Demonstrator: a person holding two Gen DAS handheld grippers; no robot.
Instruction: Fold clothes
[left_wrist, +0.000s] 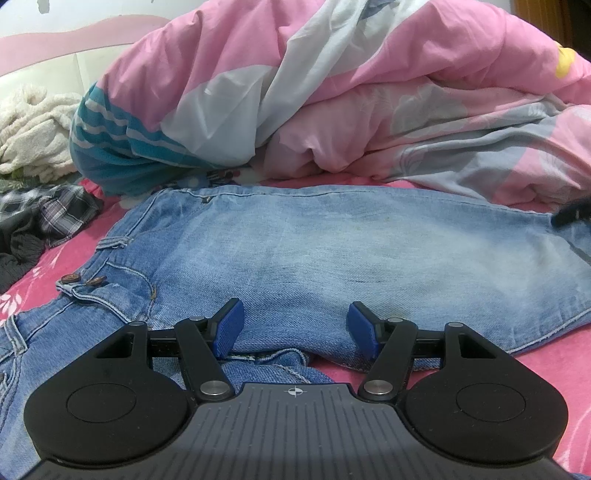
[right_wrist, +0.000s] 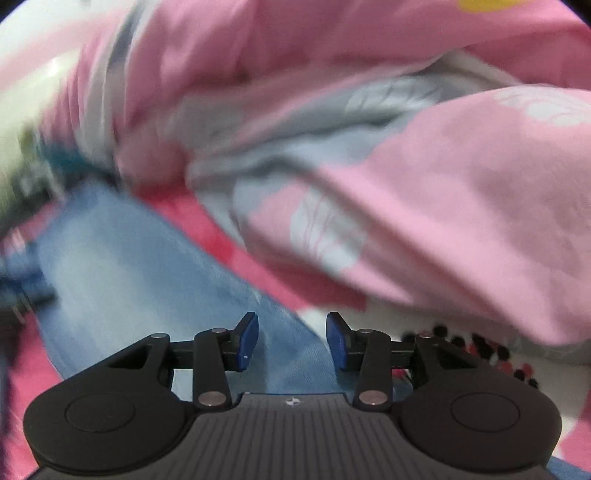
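Light blue jeans (left_wrist: 314, 251) lie flat across the middle of the left wrist frame on a pink floral bedsheet (left_wrist: 554, 347), waistband and brown buttons (left_wrist: 83, 280) at centre left. No containers visible. Behind them, a bunched pink-and-grey duvet (left_wrist: 369, 92) fills the upper frame; a cream fleece blanket (left_wrist: 33, 129) and a plaid garment (left_wrist: 59, 210) sit at the left edge. Left gripper (left_wrist: 295, 325) is low over the jeans' near edge, blue pads spread wide, holding nothing. Right wrist view is motion-blurred: right gripper (right_wrist: 291, 339) also spread apart and empty, over a denim leg (right_wrist: 147, 277) running toward the upper left, with the duvet (right_wrist: 443, 203) close on the right.
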